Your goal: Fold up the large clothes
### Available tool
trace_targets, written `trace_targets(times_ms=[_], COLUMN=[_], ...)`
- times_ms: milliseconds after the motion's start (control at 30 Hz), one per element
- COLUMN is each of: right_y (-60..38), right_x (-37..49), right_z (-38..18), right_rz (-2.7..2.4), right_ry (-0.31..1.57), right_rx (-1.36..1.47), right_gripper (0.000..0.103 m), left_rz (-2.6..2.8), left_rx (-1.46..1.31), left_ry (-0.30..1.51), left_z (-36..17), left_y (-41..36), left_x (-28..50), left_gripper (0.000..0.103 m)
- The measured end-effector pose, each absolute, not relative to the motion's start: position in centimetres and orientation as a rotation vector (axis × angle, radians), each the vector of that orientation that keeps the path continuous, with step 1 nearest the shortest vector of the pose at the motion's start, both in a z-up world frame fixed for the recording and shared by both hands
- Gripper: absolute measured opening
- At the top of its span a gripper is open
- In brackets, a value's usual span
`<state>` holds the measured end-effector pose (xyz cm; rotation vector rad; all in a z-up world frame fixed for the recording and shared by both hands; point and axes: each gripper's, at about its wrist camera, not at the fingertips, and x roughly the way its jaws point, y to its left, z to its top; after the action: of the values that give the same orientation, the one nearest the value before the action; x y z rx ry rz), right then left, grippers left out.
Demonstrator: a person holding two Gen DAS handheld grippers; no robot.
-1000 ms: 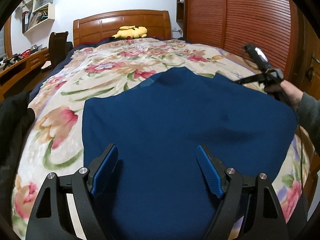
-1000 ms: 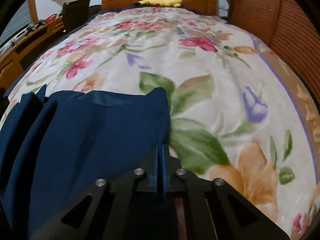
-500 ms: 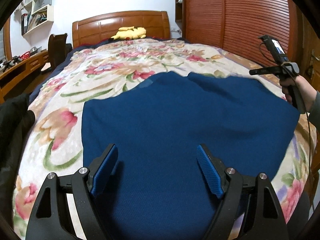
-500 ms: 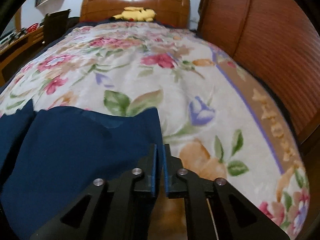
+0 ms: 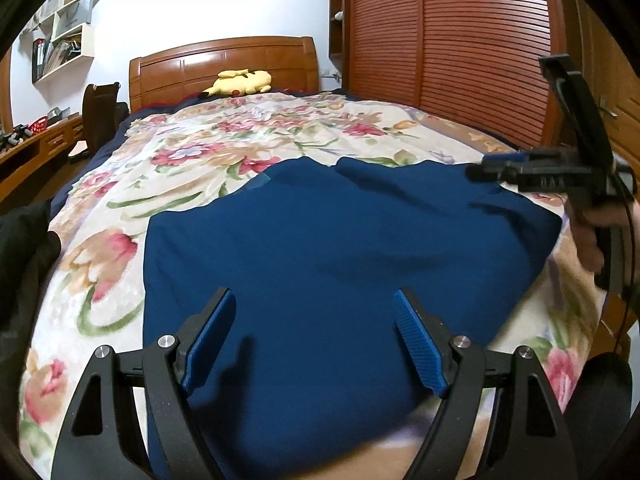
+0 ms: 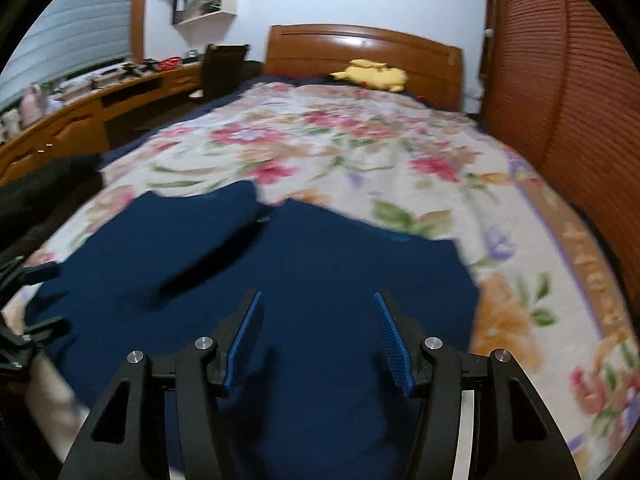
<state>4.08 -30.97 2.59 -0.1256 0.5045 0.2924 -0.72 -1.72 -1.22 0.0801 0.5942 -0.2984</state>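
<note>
A large dark blue garment point(image 5: 340, 256) lies spread flat on the floral bedspread point(image 5: 188, 160), near the foot of the bed. It also shows in the right wrist view point(image 6: 304, 264). My left gripper point(image 5: 314, 300) is open and empty, hovering over the garment's near middle. My right gripper point(image 6: 318, 300) is open and empty above the garment's right part. In the left wrist view the right gripper point(image 5: 496, 166) is seen from the side, held above the garment's far right corner.
A yellow plush toy point(image 5: 240, 82) lies by the wooden headboard point(image 5: 224, 64). A slatted wooden wardrobe point(image 5: 460, 48) runs along the right of the bed. A desk point(image 6: 92, 104) and a chair point(image 5: 100, 116) stand on the left. Dark clothing point(image 5: 20, 264) hangs over the bed's left edge.
My right gripper has let go of the garment's corner, opened and lifted up and back. The blue sleeve part now lies flat on the right. My left gripper stayed put.
</note>
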Motion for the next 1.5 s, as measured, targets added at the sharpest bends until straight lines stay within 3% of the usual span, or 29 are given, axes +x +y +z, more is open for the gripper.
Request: trace_targets(times_ms=[567,1033,1400,1500], right_y=[-29.4,-33.1,-33.8,-34.1], right_x=[-0.6,-5.2,-3.8,-4.3], right_z=[-3.7,0.2,-0.8,-0.3], right_rz=[0.292,0.233,0.231,0.212], right_ry=[0.533,0.409,0.575,0.563], right_rx=[-0.240,-0.138,-0.088,-0.059], right_gripper=[0.059,0.058,0.059,0.066], left_rz=[-0.260,-0.206,-0.226,-0.224], left_rx=[0.078,0.110,0.097,0.103], left_ry=[0.657,0.609,0.595,0.594], left_z=[-4.0,-4.6,-4.8,-4.8], left_y=[-1.9,-2.4,-2.0,-2.0], left_x=[-1.6,-2.4,-2.5,-2.6], left_gripper=[0.081,0.082,0.082,0.082])
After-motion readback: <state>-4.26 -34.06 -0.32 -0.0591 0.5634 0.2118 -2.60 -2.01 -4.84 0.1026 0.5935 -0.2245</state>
